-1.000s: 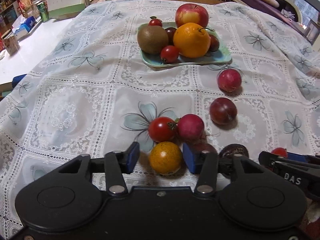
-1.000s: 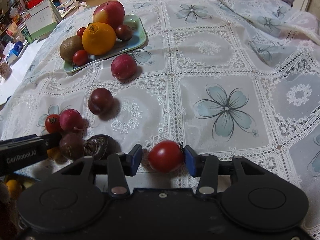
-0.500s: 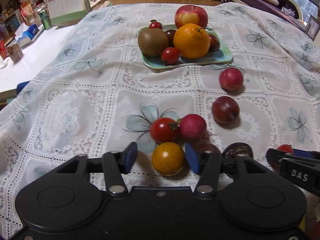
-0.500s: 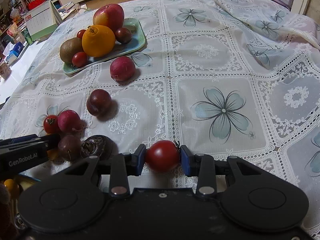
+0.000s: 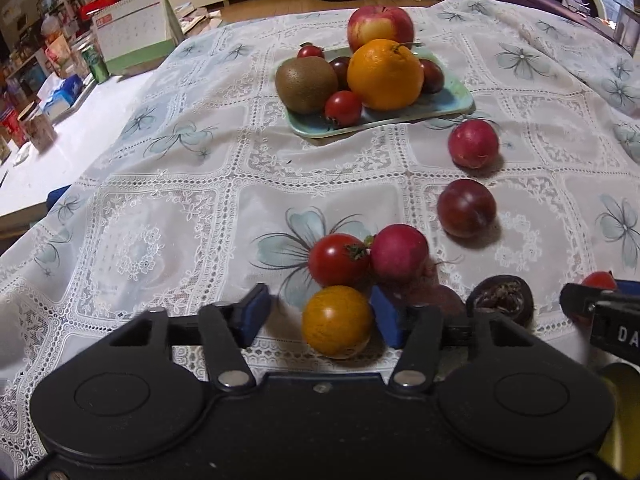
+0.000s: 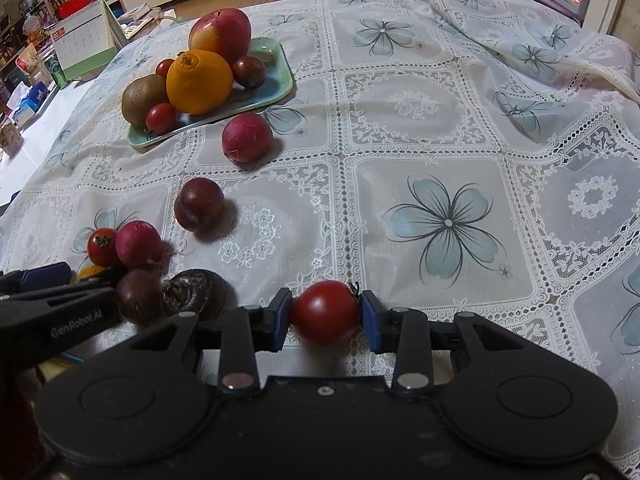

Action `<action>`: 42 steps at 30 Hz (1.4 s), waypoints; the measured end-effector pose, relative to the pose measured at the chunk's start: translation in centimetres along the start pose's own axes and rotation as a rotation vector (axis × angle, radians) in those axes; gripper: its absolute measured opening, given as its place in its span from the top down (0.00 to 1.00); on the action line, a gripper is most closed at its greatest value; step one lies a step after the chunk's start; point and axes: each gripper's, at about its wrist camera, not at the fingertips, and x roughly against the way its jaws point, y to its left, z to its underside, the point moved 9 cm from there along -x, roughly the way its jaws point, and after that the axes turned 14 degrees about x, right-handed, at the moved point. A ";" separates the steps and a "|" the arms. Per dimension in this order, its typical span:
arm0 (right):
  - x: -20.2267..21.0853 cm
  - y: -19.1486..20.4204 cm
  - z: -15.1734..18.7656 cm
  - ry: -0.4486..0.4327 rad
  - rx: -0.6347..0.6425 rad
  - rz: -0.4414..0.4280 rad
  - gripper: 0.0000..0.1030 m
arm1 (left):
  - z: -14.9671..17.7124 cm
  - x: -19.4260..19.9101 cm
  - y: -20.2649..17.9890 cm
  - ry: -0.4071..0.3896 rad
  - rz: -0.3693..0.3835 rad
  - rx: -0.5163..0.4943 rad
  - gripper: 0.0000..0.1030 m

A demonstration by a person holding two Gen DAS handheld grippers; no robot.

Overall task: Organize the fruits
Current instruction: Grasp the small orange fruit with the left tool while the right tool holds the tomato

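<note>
My right gripper is shut on a red tomato low over the lace tablecloth. The jaws of my left gripper are closing around a yellow-orange tomato that rests on the cloth. Its right pad is at the fruit, while a gap remains at the left pad. A pale green tray farther back holds an apple, an orange, a kiwi, small tomatoes and plums. Loose on the cloth are a red tomato, two pink-red fruits, a dark plum and a wrinkled passion fruit.
A desk calendar and a green can stand at the back left, beside a white table with boxes. The right gripper's tip shows at the left wrist view's right edge. The cloth rises in folds at the back right.
The right gripper's jaws have closed onto the red tomato. The left gripper has tilted and shifted slightly, so the yellow-orange tomato now lies toward its right pad.
</note>
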 end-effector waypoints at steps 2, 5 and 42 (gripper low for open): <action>0.0 0.0 0.0 -0.001 0.003 0.002 0.62 | 0.3 0.0 -0.3 0.026 0.024 -0.004 0.55; 0.0 0.0 0.0 -0.003 0.005 0.002 0.63 | 0.4 0.0 -0.4 0.023 0.019 0.001 0.55; 1.8 -0.3 -0.1 -0.035 -0.034 0.004 0.64 | -0.5 7.9 2.5 0.013 0.135 0.061 0.56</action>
